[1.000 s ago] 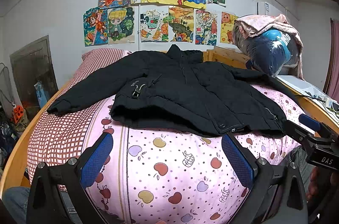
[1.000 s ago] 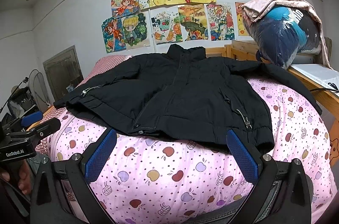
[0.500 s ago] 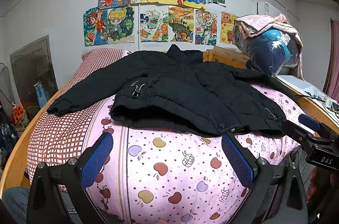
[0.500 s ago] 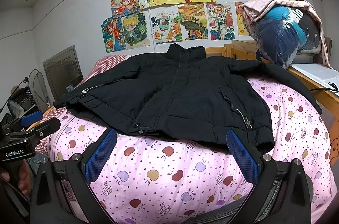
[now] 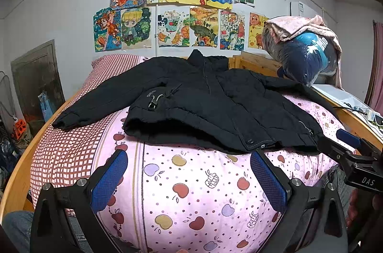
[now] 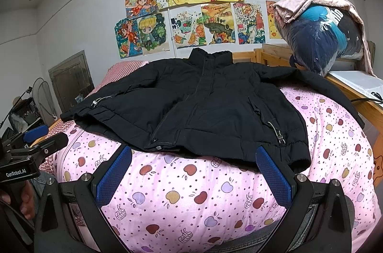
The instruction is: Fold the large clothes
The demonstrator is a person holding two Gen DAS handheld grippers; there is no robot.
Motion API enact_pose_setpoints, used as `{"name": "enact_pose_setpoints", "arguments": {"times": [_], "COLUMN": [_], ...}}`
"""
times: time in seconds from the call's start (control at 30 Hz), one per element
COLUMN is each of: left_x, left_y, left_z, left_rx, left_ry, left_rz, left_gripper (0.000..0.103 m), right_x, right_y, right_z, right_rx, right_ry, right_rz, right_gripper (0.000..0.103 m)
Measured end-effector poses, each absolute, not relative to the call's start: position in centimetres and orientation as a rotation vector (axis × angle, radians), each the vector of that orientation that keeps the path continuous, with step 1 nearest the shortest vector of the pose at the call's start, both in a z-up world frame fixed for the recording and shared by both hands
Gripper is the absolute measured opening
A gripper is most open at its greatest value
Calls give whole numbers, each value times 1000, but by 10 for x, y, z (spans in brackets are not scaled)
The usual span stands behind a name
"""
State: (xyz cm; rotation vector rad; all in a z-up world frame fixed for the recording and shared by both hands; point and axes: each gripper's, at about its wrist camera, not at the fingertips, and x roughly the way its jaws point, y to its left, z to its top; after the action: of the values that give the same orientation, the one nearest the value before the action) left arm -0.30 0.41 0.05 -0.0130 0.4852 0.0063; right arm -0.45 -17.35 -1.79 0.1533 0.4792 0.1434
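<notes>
A black padded jacket point(image 5: 203, 100) point(image 6: 205, 104) lies front-up and zipped on a pink fruit-print quilt point(image 5: 191, 190) point(image 6: 191, 190), collar toward the wall, both sleeves spread outward. My left gripper point(image 5: 189, 164) is open just short of the jacket's hem, nothing between its blue pads point(image 5: 107, 178). My right gripper point(image 6: 194, 162) is also open, its pads point(image 6: 273, 174) close to the hem near the bottom snap. Each gripper appears at the edge of the other's view, the right gripper point(image 5: 349, 152) and the left gripper point(image 6: 33, 145).
A red-checked pillow point(image 5: 69, 147) lies left of the quilt. A wooden bed frame point(image 5: 253, 61) runs behind and to the right. A plastic-wrapped blue bundle point(image 6: 320, 37) with pink cloth on it sits at the right. Drawings point(image 5: 182, 13) cover the wall.
</notes>
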Motion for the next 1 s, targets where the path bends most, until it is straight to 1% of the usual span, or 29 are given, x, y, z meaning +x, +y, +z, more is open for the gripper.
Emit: {"name": "enact_pose_setpoints", "arguments": {"times": [0.73, 1.0], "left_x": [-4, 15], "left_y": [3, 3], "left_z": [-2, -11], "left_rx": [-12, -1], "left_ry": [489, 558], "left_rz": [7, 24], "left_gripper": [103, 103], "right_x": [-5, 7], "right_y": [-174, -178], "right_z": [-22, -32], "right_rx": [154, 155], "right_ry": [485, 540], "right_rz": [141, 122], "right_gripper": [102, 102]}}
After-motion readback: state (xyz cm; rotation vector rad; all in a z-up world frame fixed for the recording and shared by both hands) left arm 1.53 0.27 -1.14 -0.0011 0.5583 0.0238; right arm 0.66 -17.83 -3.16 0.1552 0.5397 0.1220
